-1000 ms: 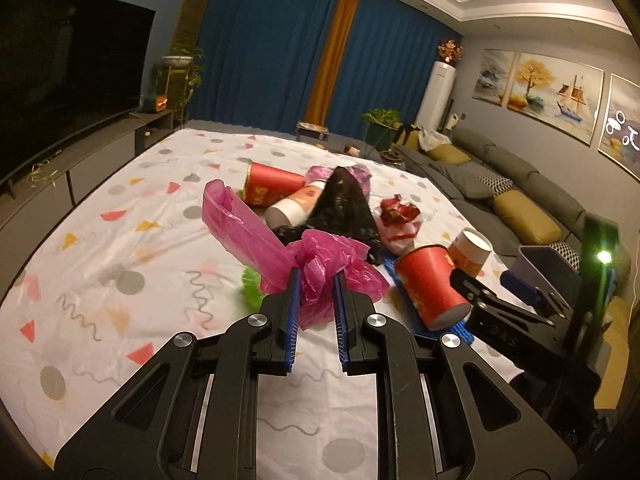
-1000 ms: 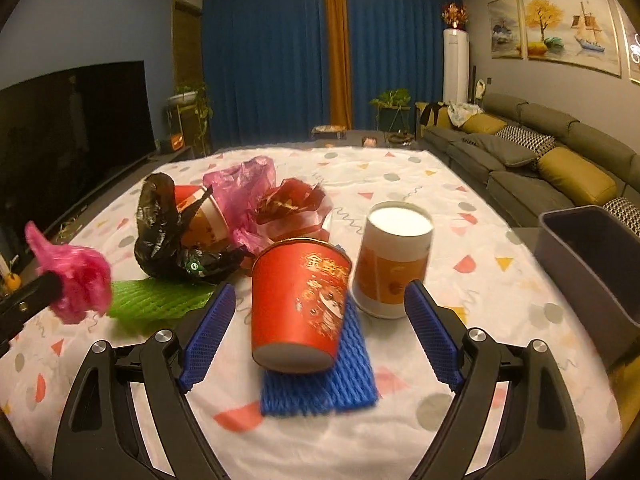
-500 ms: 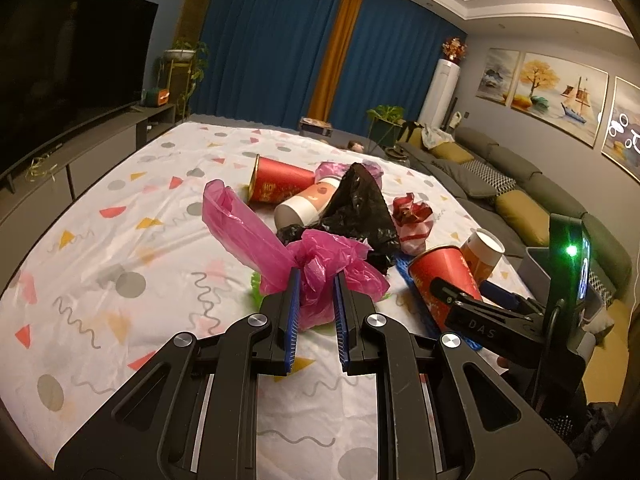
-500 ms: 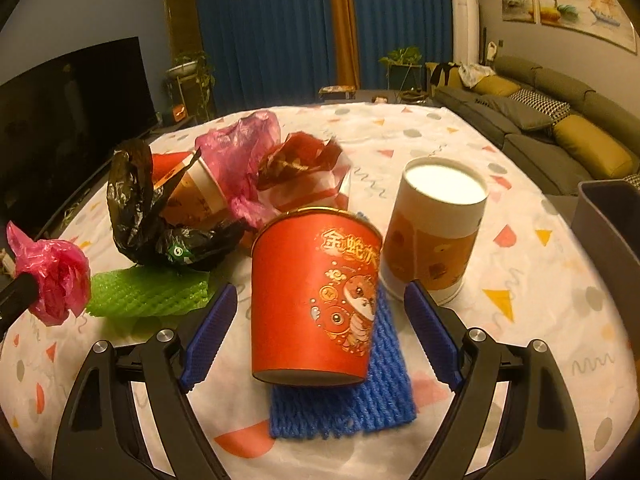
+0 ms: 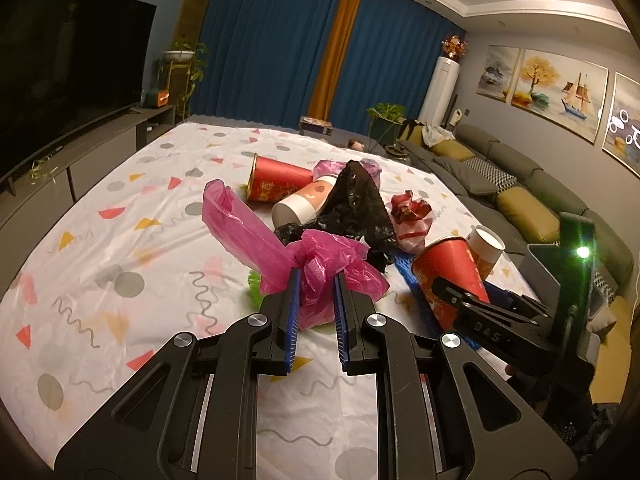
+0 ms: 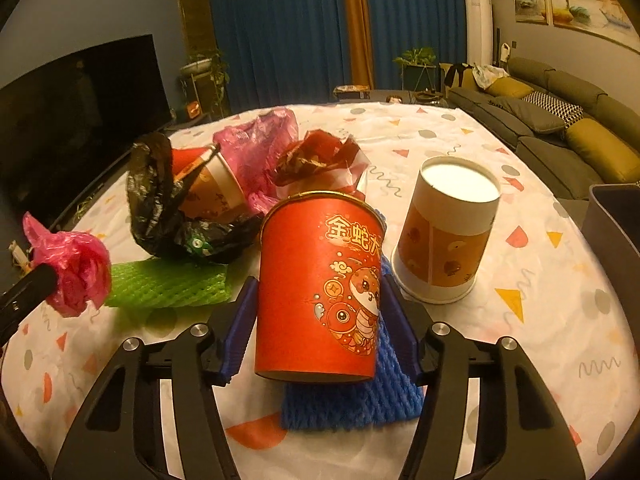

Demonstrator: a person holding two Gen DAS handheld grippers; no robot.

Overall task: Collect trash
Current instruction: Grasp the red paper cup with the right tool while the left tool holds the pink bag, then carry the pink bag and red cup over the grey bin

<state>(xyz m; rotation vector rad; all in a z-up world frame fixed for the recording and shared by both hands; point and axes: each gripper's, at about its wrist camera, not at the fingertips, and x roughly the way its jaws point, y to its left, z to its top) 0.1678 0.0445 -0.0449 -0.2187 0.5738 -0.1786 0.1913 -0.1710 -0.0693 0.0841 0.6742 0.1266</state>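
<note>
Pink plastic bag (image 5: 320,276) is sitting bunched between the closed pads of the left hand-held gripper (image 5: 316,312), lifted off the tabletop (image 5: 120,240) so it can be carried away. Just right of that bag, the right hand-held gripper (image 6: 320,316) is clamping the inverted red paper cup (image 6: 320,292) at both sides, over the blue foam net (image 6: 352,404), probably for lifting toward the grey bin (image 6: 616,232).

Left tongs (image 5: 316,292) are clamped on a crumpled pink plastic bag (image 5: 316,268), held just above the tabletop (image 5: 120,248). Behind it there's a black bag (image 5: 352,208) draped by two tipped-over cups. Off to the right, the right tongs (image 5: 456,294) sit against a red cup (image 5: 450,276).
</note>
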